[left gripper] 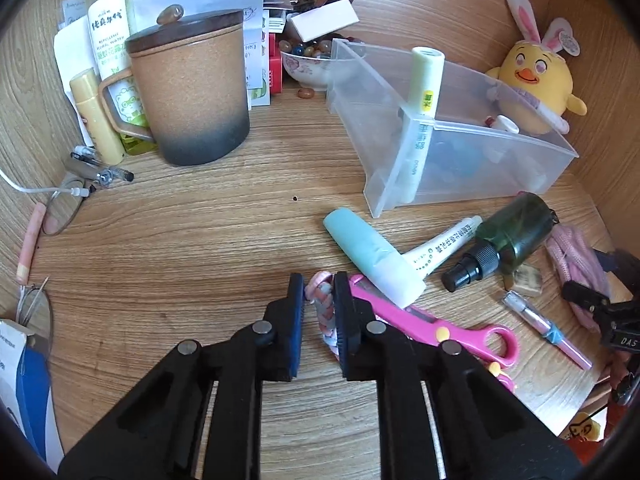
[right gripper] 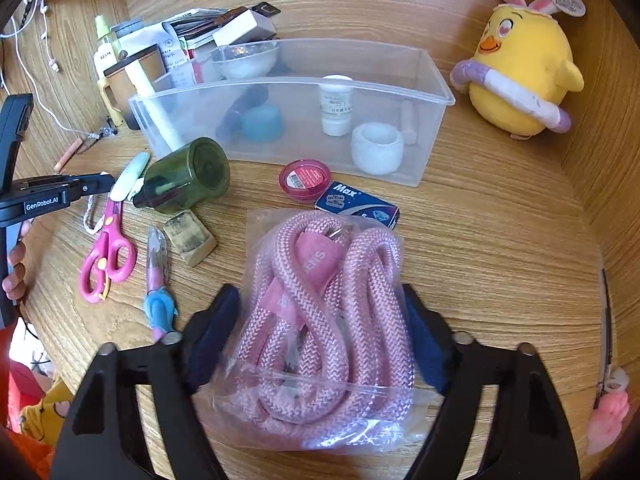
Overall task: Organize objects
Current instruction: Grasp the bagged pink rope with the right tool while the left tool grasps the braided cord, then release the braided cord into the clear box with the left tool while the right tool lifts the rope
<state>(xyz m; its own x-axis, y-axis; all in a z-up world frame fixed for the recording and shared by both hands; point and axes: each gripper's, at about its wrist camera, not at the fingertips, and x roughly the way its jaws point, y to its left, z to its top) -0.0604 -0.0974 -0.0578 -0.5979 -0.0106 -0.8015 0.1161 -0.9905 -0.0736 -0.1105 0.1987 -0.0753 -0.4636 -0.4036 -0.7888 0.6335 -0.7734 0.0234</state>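
— What does your left gripper (left gripper: 319,300) have?

— My left jaws are closed tight on a thin braided cord (left gripper: 325,307), pink and grey, which runs between the pads and lies on the wooden desk (left gripper: 200,240). Pink scissors (left gripper: 432,330) lie just beside it on the right, partly under a pale green tube (left gripper: 374,256). A white tube (left gripper: 444,246) and a dark green spray bottle (left gripper: 504,236) lie on their sides further right.

— And the right gripper (right gripper: 320,320)?

— My right jaws stand either side of a clear bag of thick pink rope (right gripper: 320,320). The bag sits between the blue pads. The left pad meets the plastic; whether the right one presses the bag I cannot tell.

— Where is the clear plastic bin (right gripper: 436,92)?

— Behind the bag, towards the back of the desk. Inside it stand a white bottle (right gripper: 336,104), a small white jar (right gripper: 378,146) and a blue cap (right gripper: 262,122); a pale stick (left gripper: 424,120) leans over its edge. A red tub (right gripper: 306,180) and a blue box (right gripper: 360,206) lie between bin and bag.

— Anything else nearby?

— A yellow chick toy (right gripper: 524,68) right of the bin, and a brown lidded mug (left gripper: 192,88) on the left.
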